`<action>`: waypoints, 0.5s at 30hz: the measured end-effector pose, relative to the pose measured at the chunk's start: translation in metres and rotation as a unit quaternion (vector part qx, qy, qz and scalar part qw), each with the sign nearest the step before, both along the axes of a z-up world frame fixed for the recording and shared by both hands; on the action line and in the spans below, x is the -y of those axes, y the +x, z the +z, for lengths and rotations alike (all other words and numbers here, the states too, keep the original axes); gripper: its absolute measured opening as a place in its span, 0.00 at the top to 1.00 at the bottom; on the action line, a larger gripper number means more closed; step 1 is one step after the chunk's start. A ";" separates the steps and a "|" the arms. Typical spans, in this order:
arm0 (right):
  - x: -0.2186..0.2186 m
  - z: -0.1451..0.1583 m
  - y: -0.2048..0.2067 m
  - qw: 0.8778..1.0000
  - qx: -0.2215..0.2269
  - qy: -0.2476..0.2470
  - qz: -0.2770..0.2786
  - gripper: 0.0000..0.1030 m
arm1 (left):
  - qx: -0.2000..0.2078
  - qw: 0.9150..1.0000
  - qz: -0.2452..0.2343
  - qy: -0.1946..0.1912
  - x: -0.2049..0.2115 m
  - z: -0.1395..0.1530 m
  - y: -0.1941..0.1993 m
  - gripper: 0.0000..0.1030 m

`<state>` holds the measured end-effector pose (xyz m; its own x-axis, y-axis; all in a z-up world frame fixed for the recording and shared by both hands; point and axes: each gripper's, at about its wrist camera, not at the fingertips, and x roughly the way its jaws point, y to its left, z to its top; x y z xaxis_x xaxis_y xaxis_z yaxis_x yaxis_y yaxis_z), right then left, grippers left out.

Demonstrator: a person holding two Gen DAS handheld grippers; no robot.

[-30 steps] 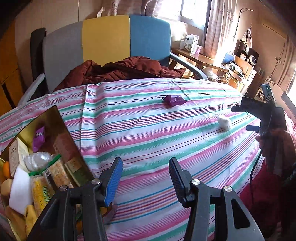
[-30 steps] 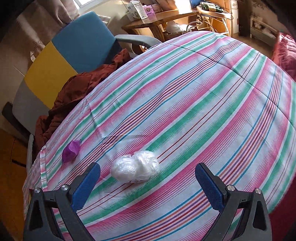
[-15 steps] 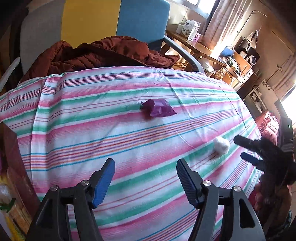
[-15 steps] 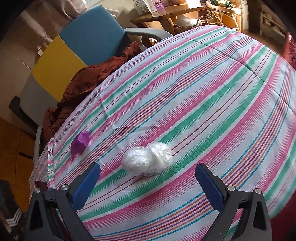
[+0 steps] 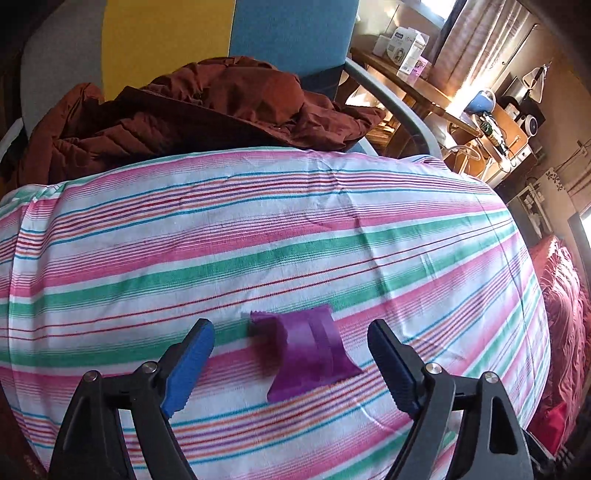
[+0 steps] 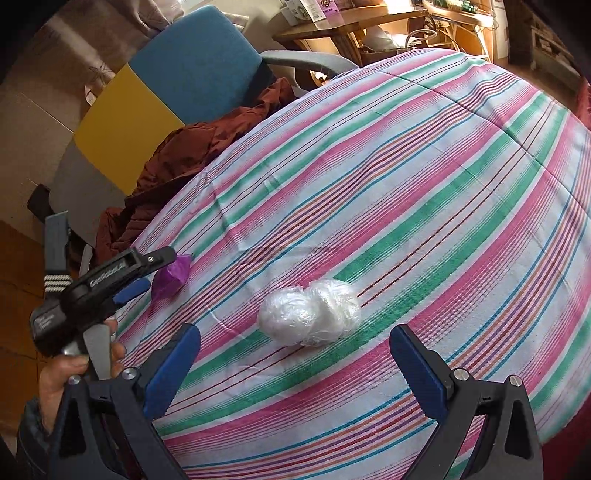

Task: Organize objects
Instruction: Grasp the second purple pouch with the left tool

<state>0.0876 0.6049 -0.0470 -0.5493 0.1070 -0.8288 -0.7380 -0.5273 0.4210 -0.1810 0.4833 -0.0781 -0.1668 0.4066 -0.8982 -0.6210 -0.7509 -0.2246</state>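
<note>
Striped cloth [image 5: 258,236] w/ pink, green and white bands covers the work surface; behind it a chair [image 5: 288,33] w/ yellow and blue back panels, a brown jacket [image 5: 207,107] heaped on the seat.

Left wrist view: left gripper [image 5: 291,360] wide open, nothing held, blue pads on both fingers. Purple packet [image 5: 308,354] lies flat on the cloth right btwn the two fingertips, closer to neither by much, not touched by either. Only this view shows the cluttered desk [image 5: 424,88] by the window w/ a white box [image 5: 402,48], plus red bedding [image 5: 565,295] at the right edge. White bundle not in frame here.

Right wrist view: right gripper [image 6: 295,362] also spread wide, empty. White plastic-wrapped bundle [image 6: 310,317] sits on the cloth [image 6: 406,184] just ahead of the gap, roughly centred btwn the fingers, no contact. Only this view shows the left gripper [image 6: 147,273] from outside: black body, held by a hand [image 6: 74,362] at lower left, its tips around the purple packet [image 6: 171,277], which is near the cloth's chair-side edge and well apart from the bundle. Chair [image 6: 173,74] and jacket [image 6: 192,158] sit upper left.
</note>
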 end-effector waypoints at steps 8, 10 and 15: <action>-0.002 -0.002 0.001 1.000 0.008 0.004 -0.006 0.00 | -0.026 0.998 -0.032 -0.045 -0.003 -0.014 0.005 0.49; -0.003 -0.003 0.000 1.000 0.013 0.004 -0.005 0.00 | -0.038 0.997 -0.045 -0.043 0.006 -0.014 0.015 0.49; -0.007 -0.004 0.004 1.000 0.022 0.006 -0.019 0.00 | -0.079 0.995 -0.059 -0.036 0.042 -0.010 0.057 0.49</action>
<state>0.0912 0.6116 -0.0512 -0.5070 0.1383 -0.8508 -0.7758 -0.5033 0.3805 -0.1237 0.4409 -0.0884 -0.2629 0.3667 -0.8924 -0.7286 -0.6818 -0.0655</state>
